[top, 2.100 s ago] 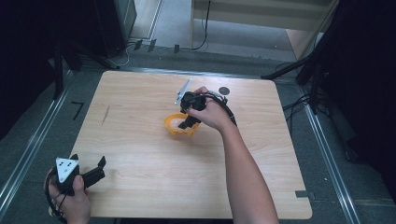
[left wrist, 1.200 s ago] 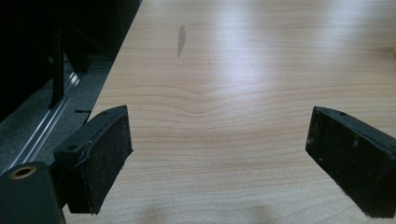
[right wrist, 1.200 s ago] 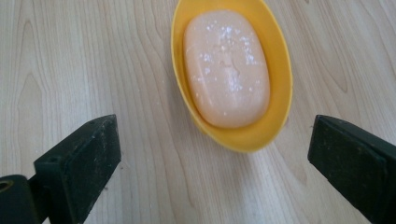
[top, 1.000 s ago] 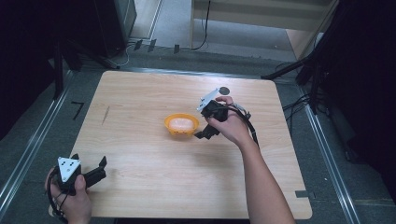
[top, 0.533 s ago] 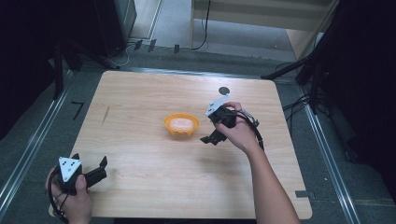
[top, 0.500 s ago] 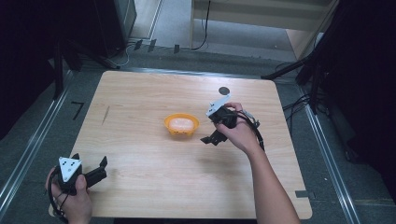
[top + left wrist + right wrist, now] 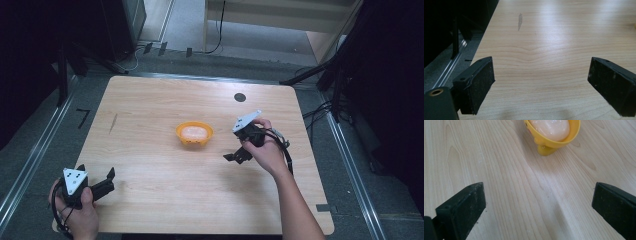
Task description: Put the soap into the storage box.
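Note:
A small orange bowl (image 7: 181, 136) stands at the middle of the wooden table with a pale peach lump (image 7: 194, 131) lying in it. My right gripper (image 7: 234, 156) is to the right of the bowl, apart from it, pointing toward it. In the right gripper view the bowl (image 7: 548, 144) and the lump (image 7: 551, 127) lie ahead at the top. That gripper (image 7: 539, 202) is open; its jaws have just been opening wide, with bare wood between them. My left gripper (image 7: 96, 172) rests open at the near left corner, and between its jaws (image 7: 541, 85) there is nothing.
A black round spot (image 7: 240, 97) marks the table near its far edge. A thin dark streak (image 7: 112, 123) lies on the wood at the left, also ahead of the left gripper (image 7: 520, 20). Metal rails run along both sides of the table.
My right gripper has drawn back from the bowl to the right and toward the near side, leaving the lump in the bowl. The left hand has stayed put.

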`<move>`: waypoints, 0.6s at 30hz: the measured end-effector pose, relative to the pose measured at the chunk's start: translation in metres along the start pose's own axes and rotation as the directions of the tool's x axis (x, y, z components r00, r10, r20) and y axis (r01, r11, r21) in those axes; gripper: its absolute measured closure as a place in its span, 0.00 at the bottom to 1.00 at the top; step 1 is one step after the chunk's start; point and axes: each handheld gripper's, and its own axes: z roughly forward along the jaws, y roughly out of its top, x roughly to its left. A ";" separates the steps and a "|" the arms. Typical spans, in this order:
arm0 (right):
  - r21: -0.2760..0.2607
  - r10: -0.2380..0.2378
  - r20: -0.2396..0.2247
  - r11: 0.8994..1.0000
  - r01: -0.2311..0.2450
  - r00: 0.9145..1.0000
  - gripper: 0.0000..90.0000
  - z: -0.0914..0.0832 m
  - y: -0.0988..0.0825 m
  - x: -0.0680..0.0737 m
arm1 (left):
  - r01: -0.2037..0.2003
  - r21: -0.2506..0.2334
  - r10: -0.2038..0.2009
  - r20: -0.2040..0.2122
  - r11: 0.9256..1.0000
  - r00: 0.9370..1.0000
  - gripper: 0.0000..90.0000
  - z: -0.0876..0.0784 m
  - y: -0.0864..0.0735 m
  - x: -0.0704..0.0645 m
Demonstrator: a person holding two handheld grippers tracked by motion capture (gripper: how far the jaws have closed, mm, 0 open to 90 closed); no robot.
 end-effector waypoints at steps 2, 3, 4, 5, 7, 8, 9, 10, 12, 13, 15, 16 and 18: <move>0.001 0.001 -0.003 1.000 -0.001 1.000 0.00 -0.003 -0.004 0.001 | 0.000 -0.001 0.000 0.000 1.000 1.000 0.08 0.000 0.000 0.000; 0.001 0.001 -0.003 1.000 -0.001 1.000 0.00 -0.003 -0.004 0.001 | 0.000 -0.001 0.000 0.000 1.000 1.000 0.08 0.000 0.000 0.000; 0.006 0.006 0.005 1.000 -0.006 1.000 0.00 -0.006 -0.007 0.002 | -0.001 0.000 0.001 -0.001 1.000 1.000 0.08 0.000 0.000 0.000; 0.001 0.003 0.006 1.000 -0.003 1.000 0.00 -0.007 -0.008 0.003 | -0.001 0.000 0.001 -0.001 1.000 1.000 0.08 0.000 0.000 0.000; 0.000 0.009 0.012 1.000 -0.009 1.000 0.00 -0.010 -0.010 0.004 | -0.001 -0.003 0.001 -0.003 1.000 1.000 0.08 0.000 0.000 -0.001; -0.007 0.017 0.009 1.000 -0.017 1.000 0.00 -0.011 -0.012 0.005 | -0.001 -0.003 0.001 -0.003 1.000 1.000 0.08 0.000 0.000 -0.001; -0.017 0.019 0.000 1.000 -0.019 1.000 0.00 -0.012 -0.013 0.006 | -0.001 -0.003 0.001 -0.003 1.000 1.000 0.08 0.000 0.000 -0.001; -0.017 0.019 0.000 1.000 -0.019 1.000 0.00 -0.012 -0.013 0.006 | -0.001 -0.003 0.001 -0.003 1.000 1.000 0.08 0.000 0.000 -0.001; -0.009 0.018 -0.002 1.000 -0.018 1.000 0.00 -0.013 -0.016 0.011 | -0.004 -0.002 0.004 -0.003 1.000 1.000 0.08 0.000 0.000 -0.001; -0.005 0.017 -0.002 1.000 -0.017 1.000 0.00 -0.013 -0.017 0.013 | -0.005 -0.002 0.005 -0.003 1.000 1.000 0.08 0.000 0.000 -0.001; -0.011 0.018 0.001 1.000 -0.018 1.000 0.00 -0.013 -0.019 0.015 | -0.003 -0.003 0.003 -0.002 1.000 1.000 0.08 0.000 0.000 -0.001; -0.013 0.022 0.003 1.000 -0.022 1.000 0.00 -0.014 -0.020 0.017 | -0.003 -0.003 0.003 -0.001 1.000 1.000 0.08 0.000 0.000 -0.001; -0.013 0.019 0.007 1.000 -0.019 1.000 0.00 -0.014 -0.022 0.018 | -0.002 -0.003 0.002 -0.001 1.000 1.000 0.08 0.000 0.000 -0.001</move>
